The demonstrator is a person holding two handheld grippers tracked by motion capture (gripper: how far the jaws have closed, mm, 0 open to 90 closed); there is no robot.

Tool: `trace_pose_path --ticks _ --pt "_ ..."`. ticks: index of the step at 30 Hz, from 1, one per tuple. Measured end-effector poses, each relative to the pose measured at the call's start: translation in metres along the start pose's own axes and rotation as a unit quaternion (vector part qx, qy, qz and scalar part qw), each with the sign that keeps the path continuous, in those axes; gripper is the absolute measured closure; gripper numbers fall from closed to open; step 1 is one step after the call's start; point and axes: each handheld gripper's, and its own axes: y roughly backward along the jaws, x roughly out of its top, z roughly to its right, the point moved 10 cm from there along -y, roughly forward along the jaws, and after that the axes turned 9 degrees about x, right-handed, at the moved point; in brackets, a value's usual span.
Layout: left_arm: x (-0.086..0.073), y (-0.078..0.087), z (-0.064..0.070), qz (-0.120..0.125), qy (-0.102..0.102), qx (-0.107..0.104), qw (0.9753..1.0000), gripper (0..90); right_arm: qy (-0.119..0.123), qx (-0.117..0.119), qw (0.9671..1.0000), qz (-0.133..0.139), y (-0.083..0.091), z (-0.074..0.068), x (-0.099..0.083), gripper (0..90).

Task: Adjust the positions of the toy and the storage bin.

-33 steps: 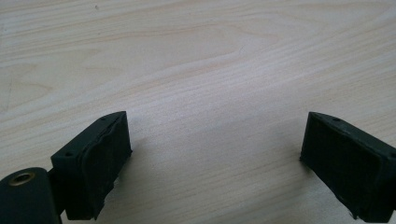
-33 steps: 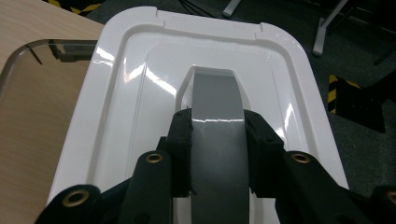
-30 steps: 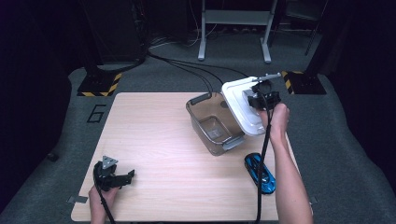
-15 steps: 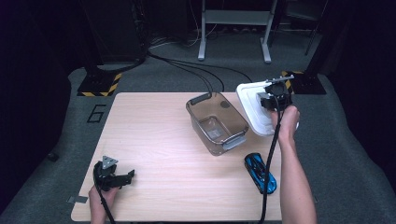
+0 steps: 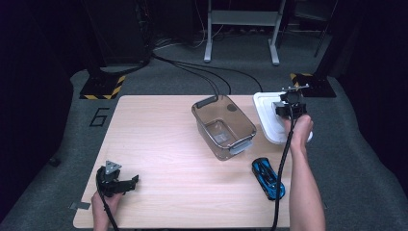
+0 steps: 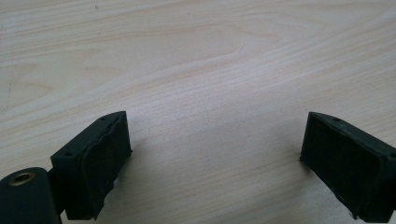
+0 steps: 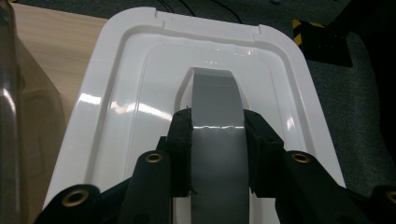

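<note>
- My right gripper (image 7: pixel 217 154) has its two black jaws pressed against the two sides of a grey handle (image 7: pixel 215 140), so it is pinching this handle firmly.
- The grey handle is the raised strip in the middle of the white lid (image 7: pixel 116 121), and it runs forward from between my jaws toward the far edge of the lid.
- In the high view, the right gripper (image 5: pixel 288 107) sits on top of the white lid (image 5: pixel 269 126), and the lid lies at the right edge of the table (image 5: pixel 159 139), partly over the edge.
- Just to the left of this gripper stands the clear container (image 5: pixel 223 126), open on top; its wall (image 7: pixel 9 116) is visible at the left border of the right gripper view, close beside the lid.
- Behind the right gripper, nearer to me, a blue toy car (image 5: pixel 268 178) lies on the wood, well apart from the lid.
- My left gripper (image 6: pixel 215 154) has its jaws spread wide, with nothing between them except bare wood just below.
- In the high view, the left gripper (image 5: pixel 115 180) is low over the near left corner of the table, far from the container and the lid.
</note>
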Motion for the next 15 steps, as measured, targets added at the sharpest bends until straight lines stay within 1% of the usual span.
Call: trace_pose_path --ticks 3,5,6,8,11,15 --pt "0.000 0.000 0.000 0.000 0.000 0.000 1.0000 8.1 -0.002 -0.007 0.9999 -0.008 -0.007 0.004 -0.007 66.6" --pt "0.000 0.000 0.000 0.000 0.000 0.000 1.0000 8.1 -0.006 -0.007 0.9999 -0.013 -0.013 0.006 -0.012 66.6" --pt "-0.001 0.001 0.000 -0.005 -0.003 -0.002 1.0000 8.1 -0.005 -0.007 0.9999 -0.014 -0.017 0.007 -0.015 66.5" --pt "0.000 0.000 0.000 -0.001 -0.001 -0.001 1.0000 8.1 -0.006 -0.008 0.9998 -0.018 -0.024 0.009 -0.020 66.5" --pt "-0.001 0.001 0.000 -0.005 -0.002 -0.002 1.0000 8.1 -0.010 -0.007 0.9997 -0.023 -0.034 0.010 -0.028 66.5" --pt "0.000 0.001 0.000 -0.003 -0.002 -0.002 1.0000 8.1 -0.014 -0.010 0.9995 -0.027 -0.048 0.012 -0.038 66.5"
